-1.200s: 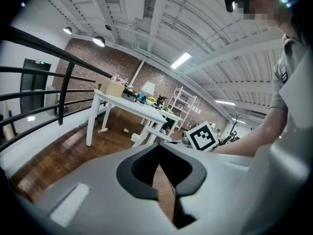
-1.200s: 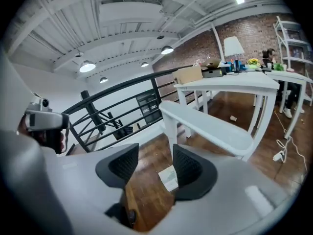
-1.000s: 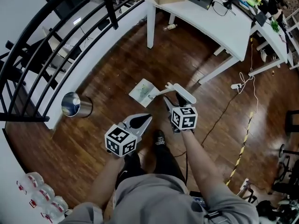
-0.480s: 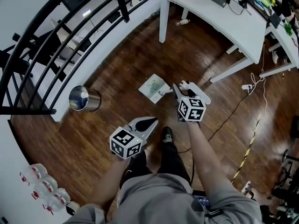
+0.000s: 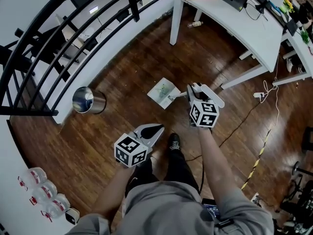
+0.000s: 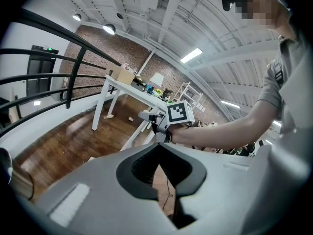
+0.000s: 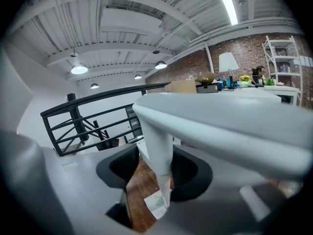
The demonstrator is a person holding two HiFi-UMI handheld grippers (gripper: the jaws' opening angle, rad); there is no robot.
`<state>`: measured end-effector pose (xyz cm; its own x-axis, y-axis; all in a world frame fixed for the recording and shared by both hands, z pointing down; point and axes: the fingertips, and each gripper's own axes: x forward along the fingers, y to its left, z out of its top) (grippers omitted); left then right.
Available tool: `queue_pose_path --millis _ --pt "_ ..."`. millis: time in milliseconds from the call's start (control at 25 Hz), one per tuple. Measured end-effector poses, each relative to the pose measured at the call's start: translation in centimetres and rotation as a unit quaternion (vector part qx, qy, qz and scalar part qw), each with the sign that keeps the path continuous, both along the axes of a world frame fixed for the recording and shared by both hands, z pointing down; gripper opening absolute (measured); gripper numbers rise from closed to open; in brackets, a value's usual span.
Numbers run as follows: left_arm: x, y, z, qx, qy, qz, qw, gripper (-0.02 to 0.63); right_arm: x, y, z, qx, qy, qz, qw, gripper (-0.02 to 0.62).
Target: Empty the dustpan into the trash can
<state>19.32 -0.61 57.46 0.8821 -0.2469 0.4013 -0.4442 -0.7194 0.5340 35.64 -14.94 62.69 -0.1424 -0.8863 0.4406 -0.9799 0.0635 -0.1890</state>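
Observation:
The white dustpan (image 5: 162,92) lies on the wooden floor with bits of litter in it. Its stem (image 7: 157,155) rises between the jaws of my right gripper (image 5: 190,93), and its broad white grip (image 7: 230,126) crosses just above them. Those jaws are closing on the stem, and a sliver of floor still shows between the stem and the left pad. The dustpan's tray (image 7: 155,203) shows below the jaws. My left gripper (image 5: 157,128) hangs lower left of the pan, shut and empty. The steel trash can (image 5: 88,101) stands by the white wall, left of the pan.
A black railing (image 5: 58,43) curves along the left above a white ledge. A white table (image 5: 234,21) stands at the back right, with a cable (image 5: 239,119) on the floor under it. Water bottles (image 5: 41,192) lie at the lower left. My shoe (image 5: 174,142) is below the pan.
My right gripper has moved forward onto the dustpan's stem, and its jaws now stand either side of it. My left gripper has dropped slightly and stayed shut.

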Motion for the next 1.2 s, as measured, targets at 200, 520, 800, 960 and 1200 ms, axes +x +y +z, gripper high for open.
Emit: queue_pose_path --millis 200,520,800,960,1200 --pt "-0.6 -0.7 -0.6 0.006 0.0 -0.016 0.9999 0.005 -1.3 -0.4 -2.6 0.015 0.02 -0.05 0.998 0.181" --pt "-6.8 -2.0 -2.4 0.025 0.002 -0.075 0.9969 0.005 -6.9 -0.9 -10.0 0.064 0.035 -0.136 0.988 0.176" --pt "-17.4 -3.1 -4.1 0.048 0.001 -0.144 0.9884 0.005 -17.4 -1.6 -18.1 0.121 0.028 -0.215 0.969 0.175" --pt "-23.7 -4.9 -5.8 0.074 -0.005 -0.19 0.979 0.005 -22.3 -2.8 -22.7 0.161 0.019 -0.244 0.956 0.172" --pt "-34.7 -7.1 -8.9 0.115 -0.021 -0.263 0.9575 0.005 -32.5 -4.0 -30.1 0.221 -0.011 -0.301 0.928 0.164"
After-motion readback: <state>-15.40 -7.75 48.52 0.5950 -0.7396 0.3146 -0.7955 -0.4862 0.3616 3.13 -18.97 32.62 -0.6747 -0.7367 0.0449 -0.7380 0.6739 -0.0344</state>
